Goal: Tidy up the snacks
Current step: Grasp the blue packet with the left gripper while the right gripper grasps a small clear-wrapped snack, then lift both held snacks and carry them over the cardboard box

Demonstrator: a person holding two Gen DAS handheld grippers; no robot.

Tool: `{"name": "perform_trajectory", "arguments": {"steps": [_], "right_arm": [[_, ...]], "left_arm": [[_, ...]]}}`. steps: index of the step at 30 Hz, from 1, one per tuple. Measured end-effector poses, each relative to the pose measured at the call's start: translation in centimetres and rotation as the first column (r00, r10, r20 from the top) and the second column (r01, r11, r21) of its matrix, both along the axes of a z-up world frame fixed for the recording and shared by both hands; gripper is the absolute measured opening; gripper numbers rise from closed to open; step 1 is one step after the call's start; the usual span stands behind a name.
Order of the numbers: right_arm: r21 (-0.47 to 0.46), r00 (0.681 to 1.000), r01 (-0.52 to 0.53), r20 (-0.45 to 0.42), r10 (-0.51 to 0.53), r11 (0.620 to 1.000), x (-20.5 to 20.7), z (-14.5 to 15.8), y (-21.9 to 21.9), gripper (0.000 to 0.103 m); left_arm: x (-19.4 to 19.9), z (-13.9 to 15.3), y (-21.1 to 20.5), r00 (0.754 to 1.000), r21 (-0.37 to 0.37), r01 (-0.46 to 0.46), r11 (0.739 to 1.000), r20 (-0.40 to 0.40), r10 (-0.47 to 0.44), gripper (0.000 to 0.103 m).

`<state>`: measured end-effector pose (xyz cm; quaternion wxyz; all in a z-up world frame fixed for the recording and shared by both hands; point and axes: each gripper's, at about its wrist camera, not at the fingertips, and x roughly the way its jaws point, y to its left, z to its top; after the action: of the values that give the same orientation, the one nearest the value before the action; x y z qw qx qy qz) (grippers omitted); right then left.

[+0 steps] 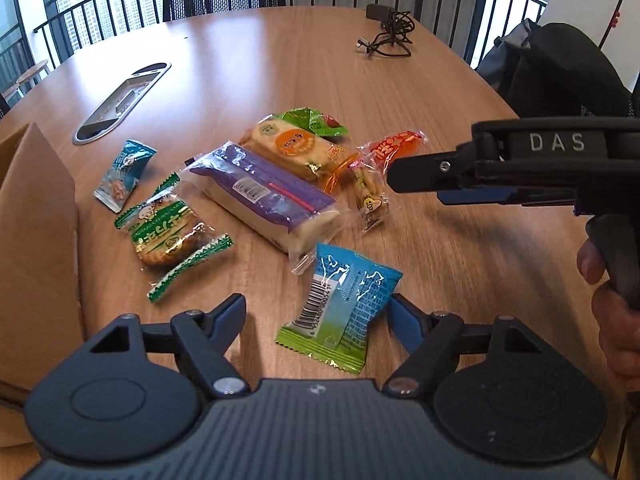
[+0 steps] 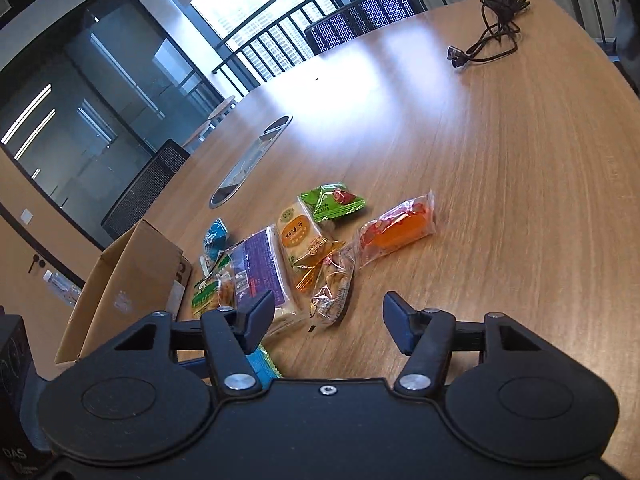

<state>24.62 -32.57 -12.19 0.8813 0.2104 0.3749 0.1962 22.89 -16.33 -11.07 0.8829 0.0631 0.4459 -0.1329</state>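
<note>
Wooden worktop (image 1: 280, 60), scattered with snack packets (image 1: 264, 196) just beside a cardboard box (image 1: 36, 232); black cable (image 1: 388, 36) well apart from that box, far side.

Office mtg room, high up in a bldg. Big rounded wood-look conference surface (image 1: 280, 64) w/ a metal cable-access hatch (image 1: 120, 102) set in the middle. Black mesh office chairs (image 2: 362, 10) pulled up around the edge. Glass partition wall w/ dark frame (image 2: 100, 92) on one side, ceiling strip lights reflected in it. Floor-to-ceiling windows behind a black railing (image 1: 100, 4), city towers outside. Whiteboard (image 1: 584, 4) in the corner; charger & tangled cable (image 1: 390, 32) left on top.
</note>
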Motion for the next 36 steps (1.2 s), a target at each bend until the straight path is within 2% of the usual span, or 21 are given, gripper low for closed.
{"name": "perform_trajectory", "arguments": {"steps": [3,7,17,18,21,23,36], "right_arm": [[-0.023,1.0,-0.002,-0.003,0.002,1.0,0.4,-0.1,0.7,0.053],[-0.043,1.0,0.001,-0.012,-0.001,0.999,0.7,-0.3,1.2,0.043],[-0.125,1.0,0.002,-0.008,-0.003,0.992,1.1,-0.7,2.9,0.042],[-0.136,1.0,0.003,-0.006,-0.004,0.991,1.2,-0.7,3.1,0.039],[-0.148,1.0,0.006,-0.012,-0.008,0.989,1.3,-0.8,3.2,0.02],[-0.154,1.0,-0.001,-0.006,0.0,0.988,1.1,-0.7,3.2,0.017],[-0.247,0.993,-0.014,0.106,0.042,0.969,-2.8,2.4,4.2,0.017]], "left_arm": [[0.3,-0.2,0.0,1.0,0.002,-0.01,1.0,0.009,0.01,0.068],[0.7,0.1,0.4,0.999,-0.015,-0.043,0.999,0.014,0.044,0.044],[0.5,1.3,1.9,0.994,-0.079,-0.108,0.991,0.01,0.109,0.041],[0.5,1.5,2.0,0.993,-0.081,-0.113,0.99,0.013,0.114,0.041],[0.3,2.0,2.3,0.991,-0.088,-0.126,0.988,0.024,0.128,0.041],[0.2,2.3,2.5,0.99,-0.093,-0.135,0.986,0.03,0.138,0.041],[-1.2,4.8,3.6,0.98,-0.127,-0.161,0.979,0.094,0.173,0.041]]}}
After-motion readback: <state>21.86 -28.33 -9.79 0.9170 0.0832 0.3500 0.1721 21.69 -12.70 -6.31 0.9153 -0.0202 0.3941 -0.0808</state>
